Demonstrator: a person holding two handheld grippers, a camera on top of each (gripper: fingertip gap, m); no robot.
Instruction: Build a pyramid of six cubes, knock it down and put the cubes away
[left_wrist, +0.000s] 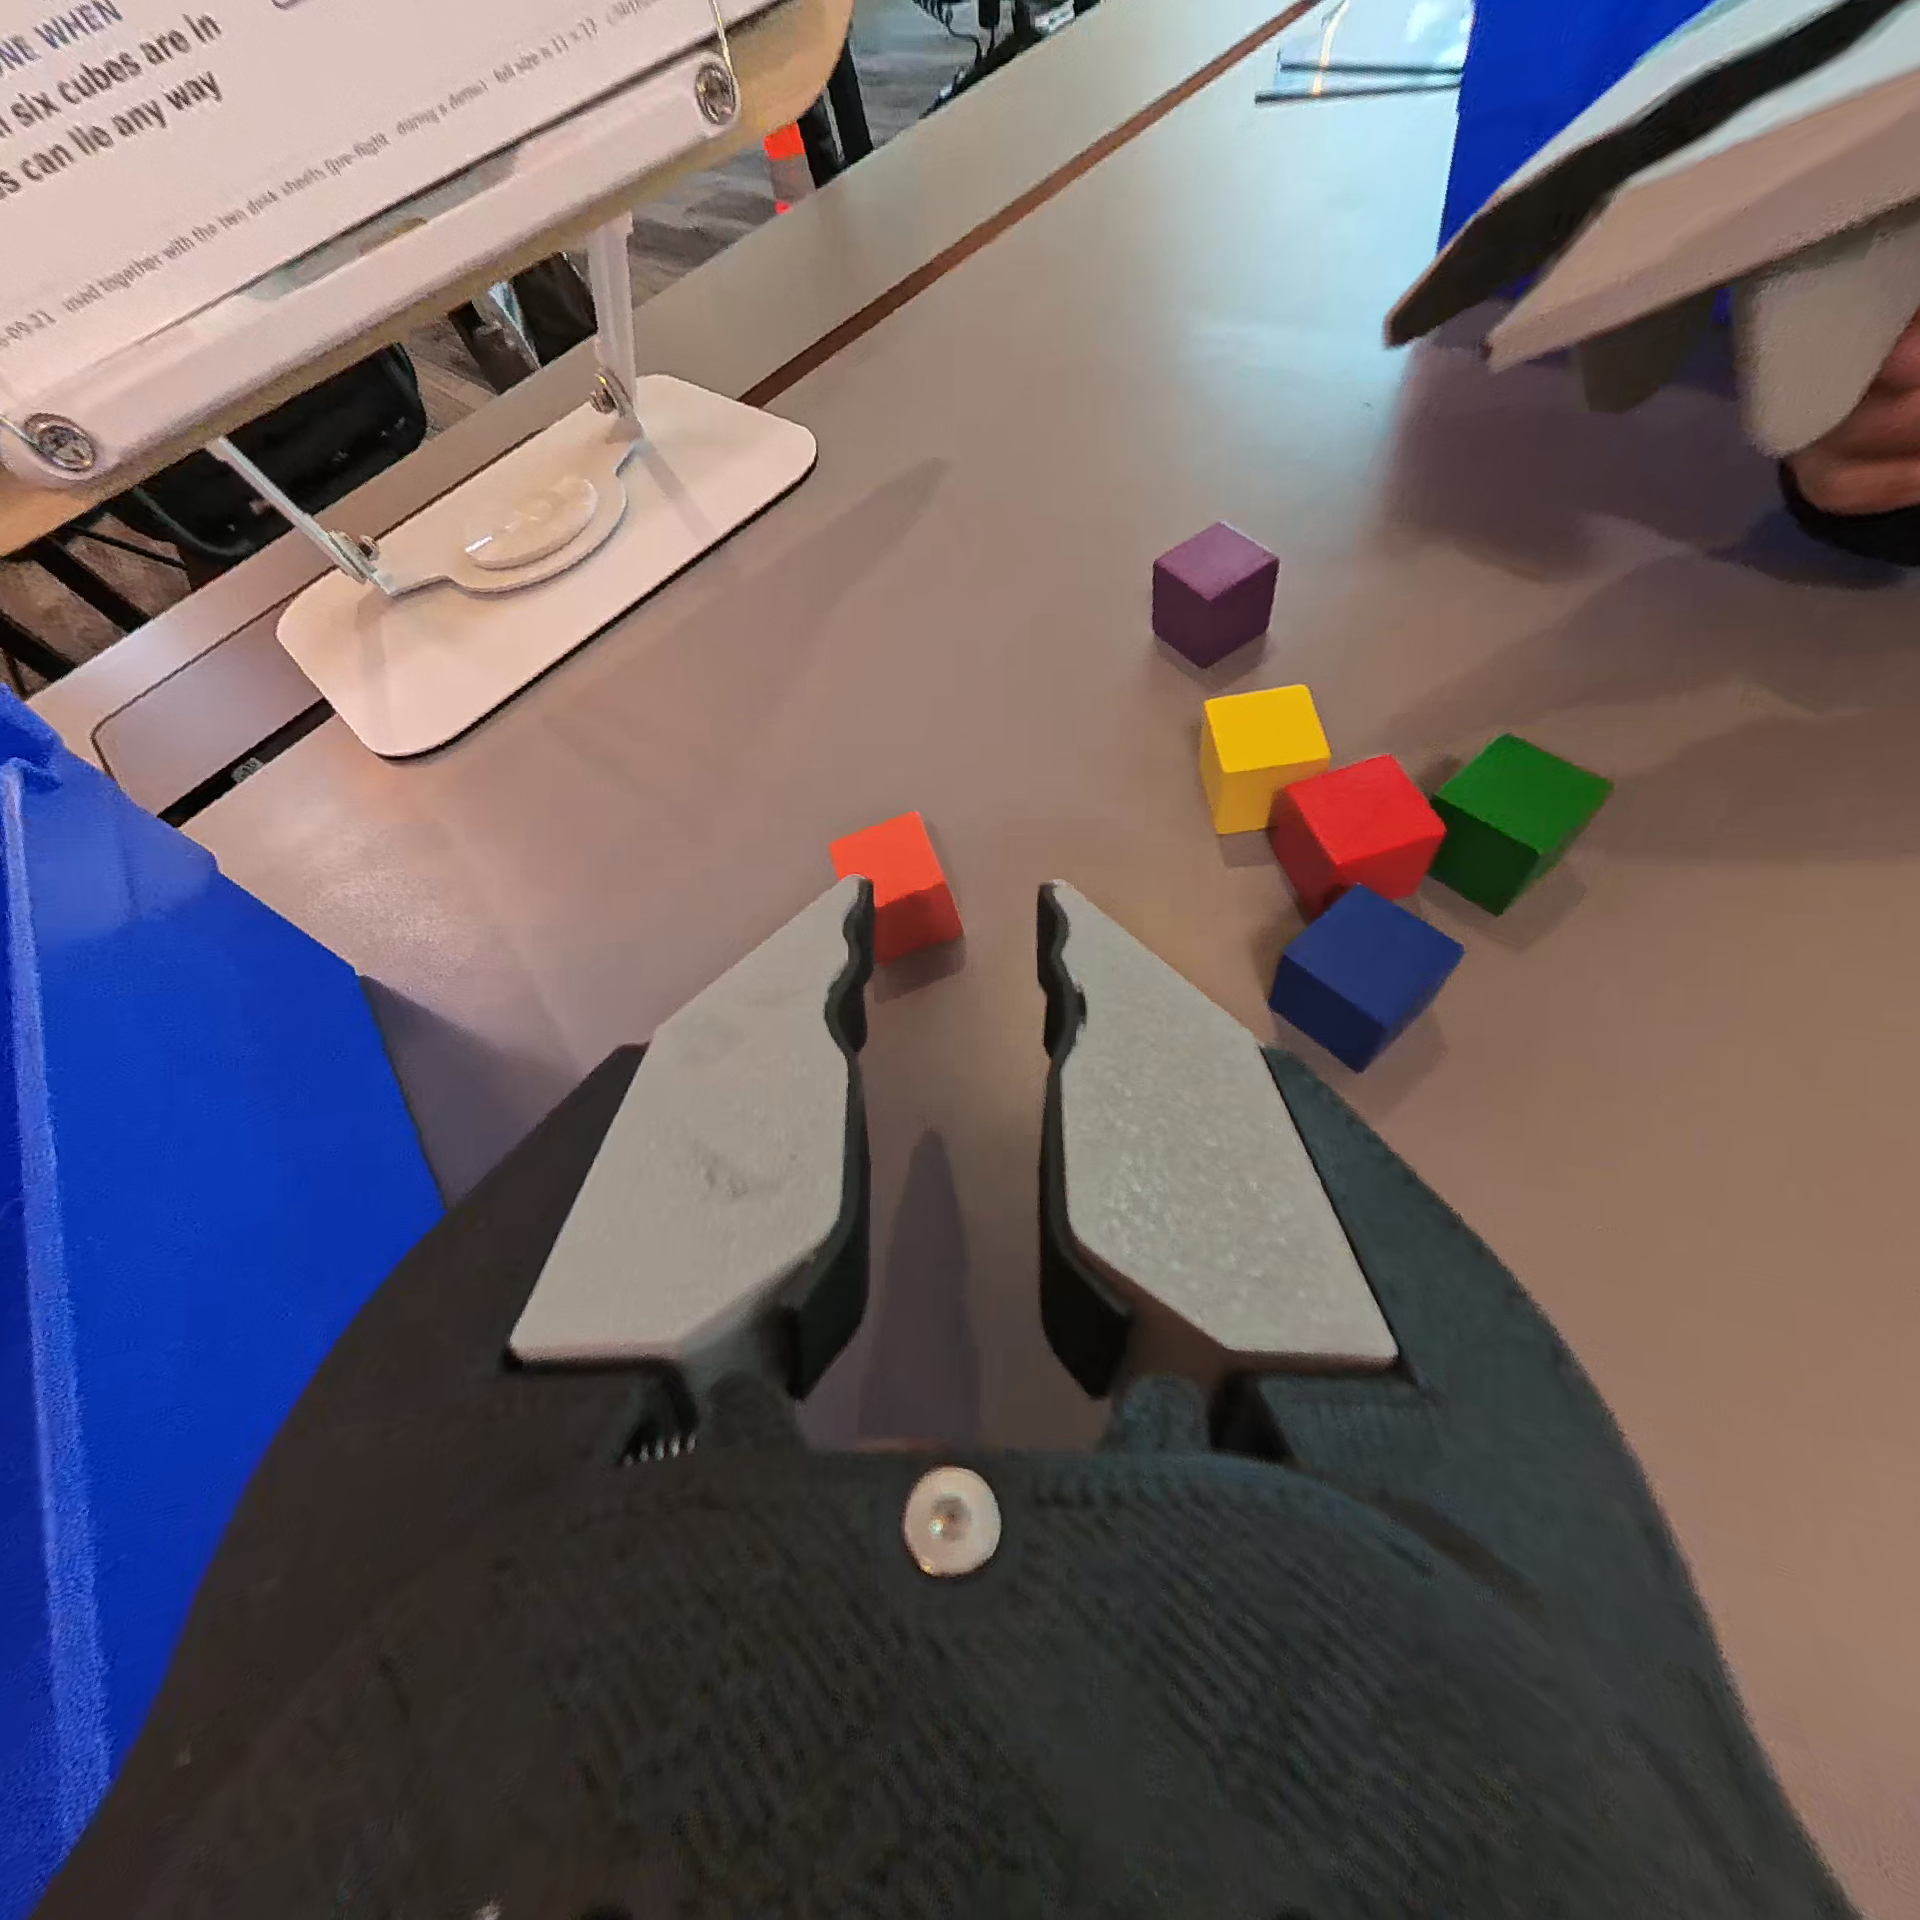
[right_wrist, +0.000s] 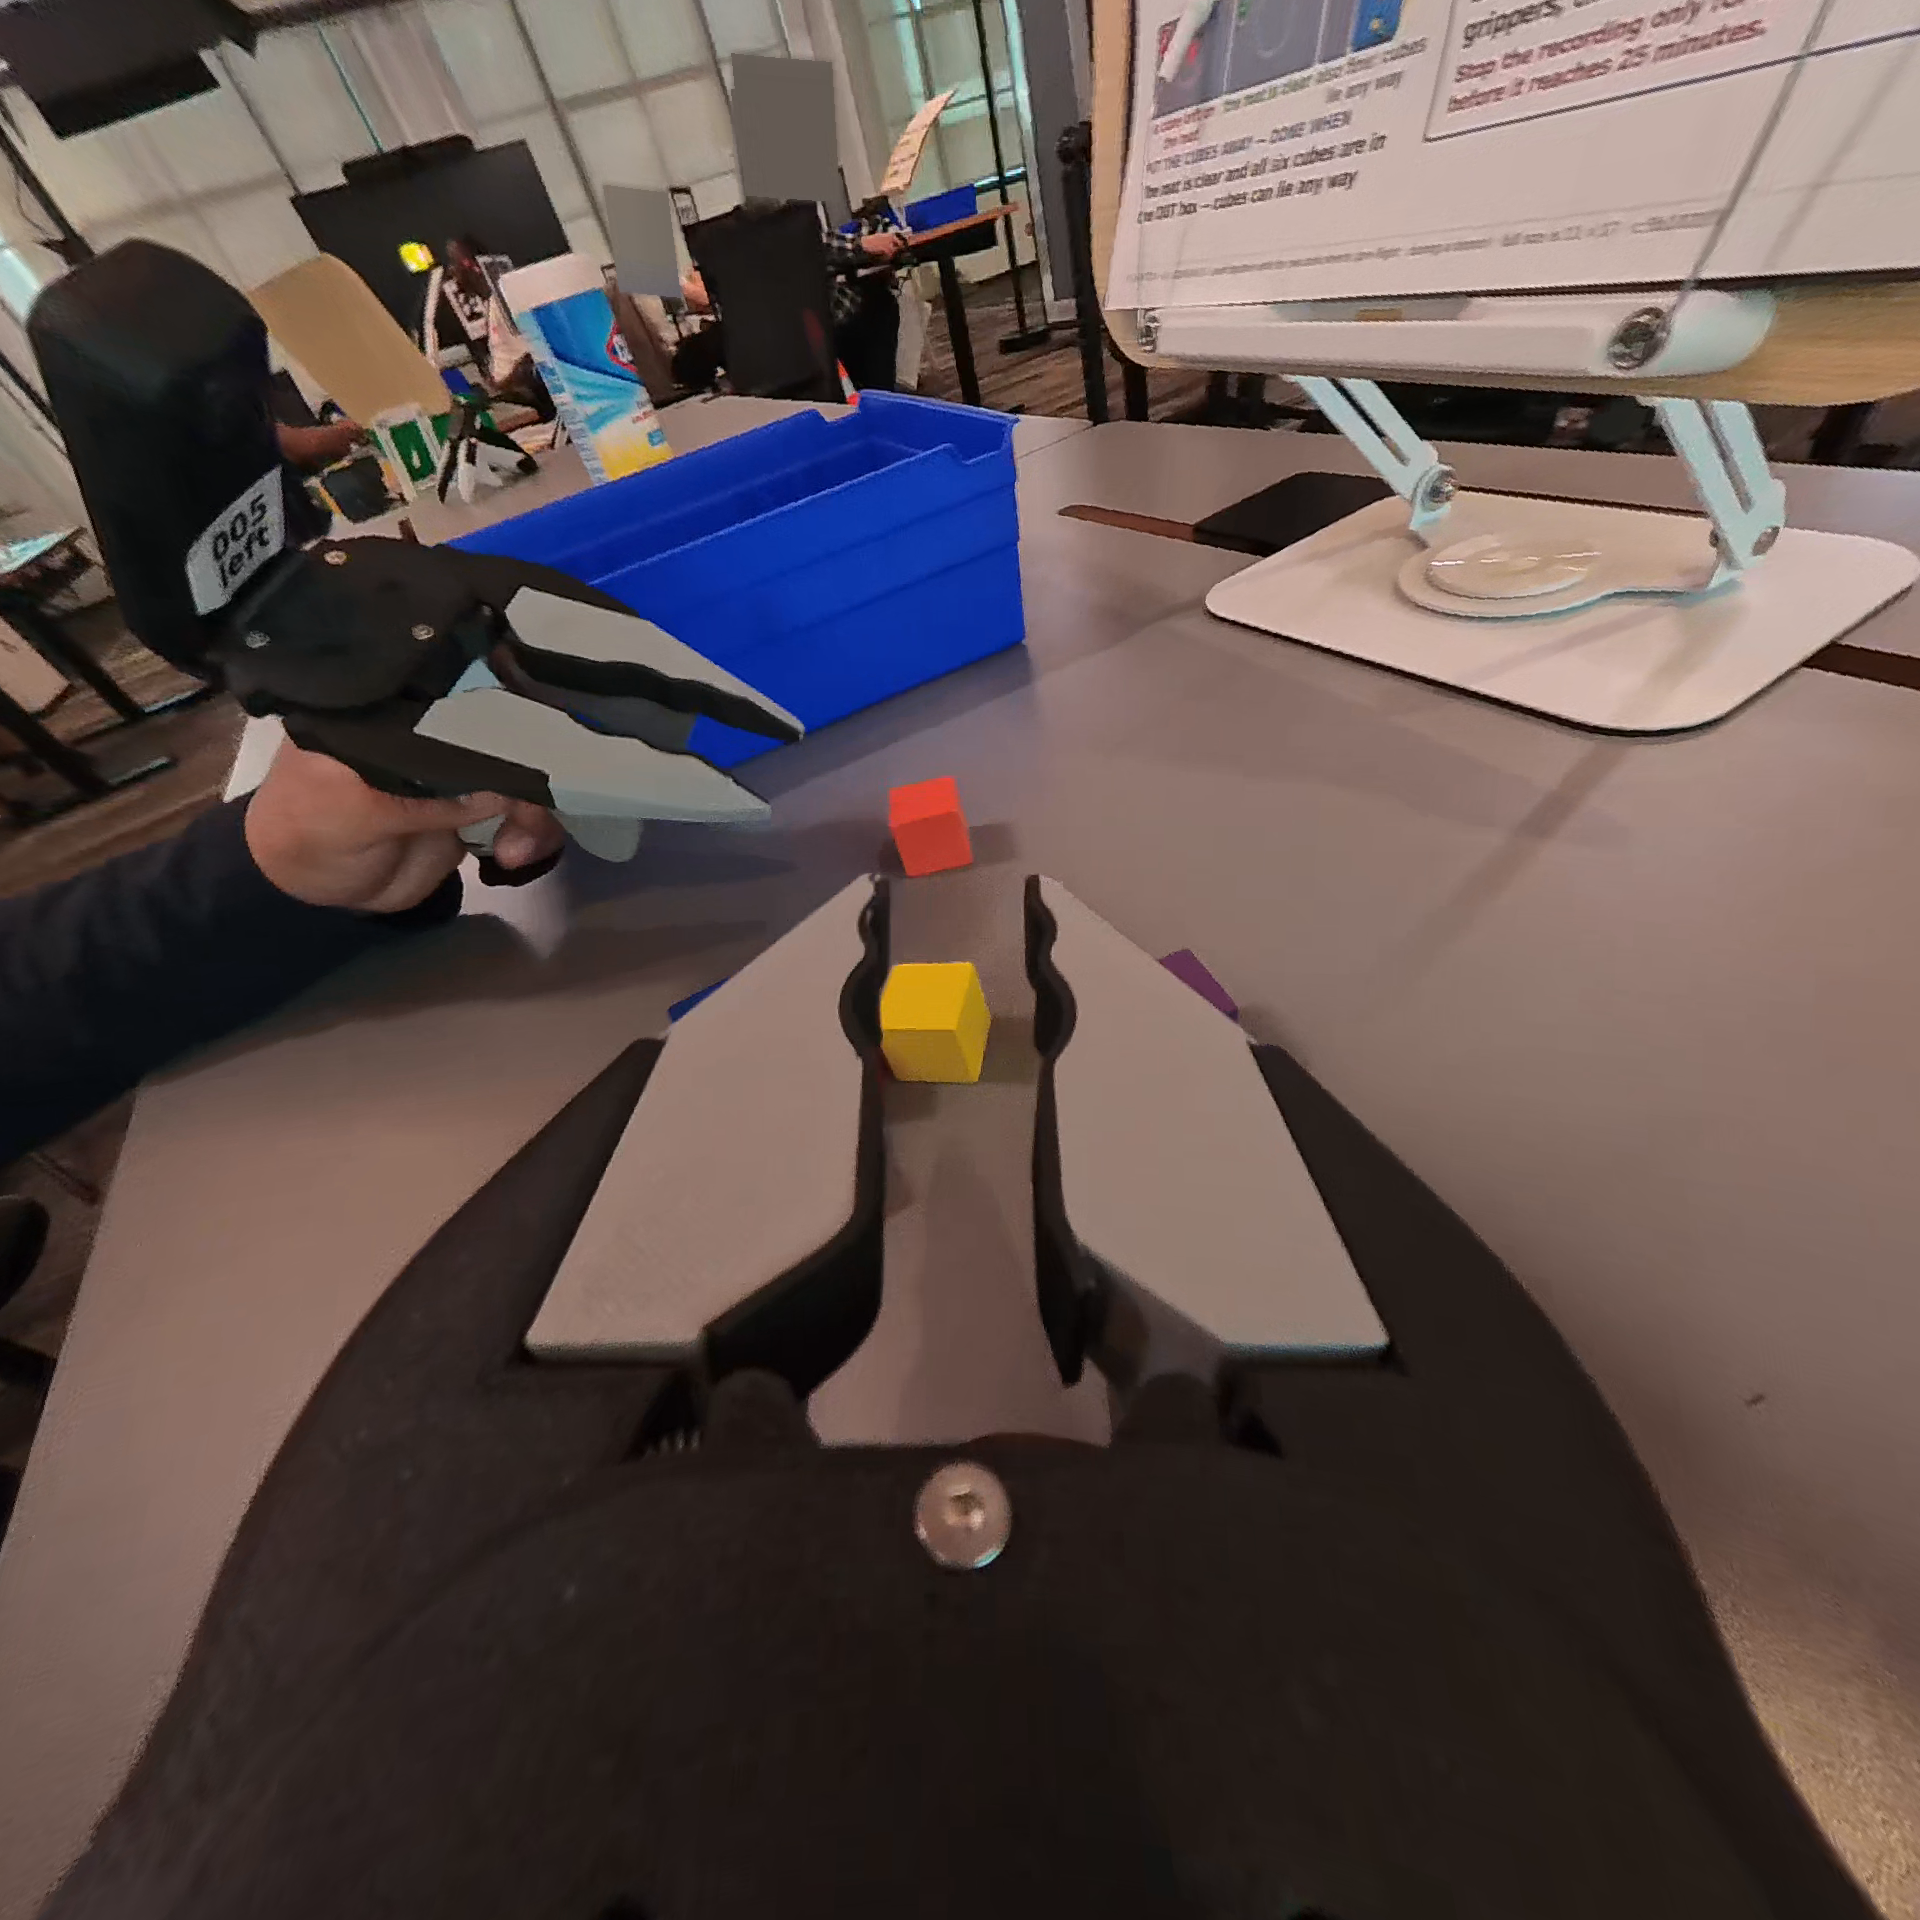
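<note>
Fingers (left_wrist: 1143, 1122) spread; orange cube (left_wrist: 900, 885) ahead, blue bin (left_wrist: 156, 1143) left.

You are looking at the small wooden orange cube (left_wrist: 900, 883) sitting alone, left of five clustered cubes (left_wrist: 1361, 831); the blue plastic bin (right_wrist: 831, 561) is standing behind it.

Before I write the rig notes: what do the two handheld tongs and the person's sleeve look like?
Both tongs, left and right, have flat grey tapered fingers with wavy black inner pads, on a black textured body with a silver screw. The left one carries a white label on its black housing. The sleeve is dark.
</note>
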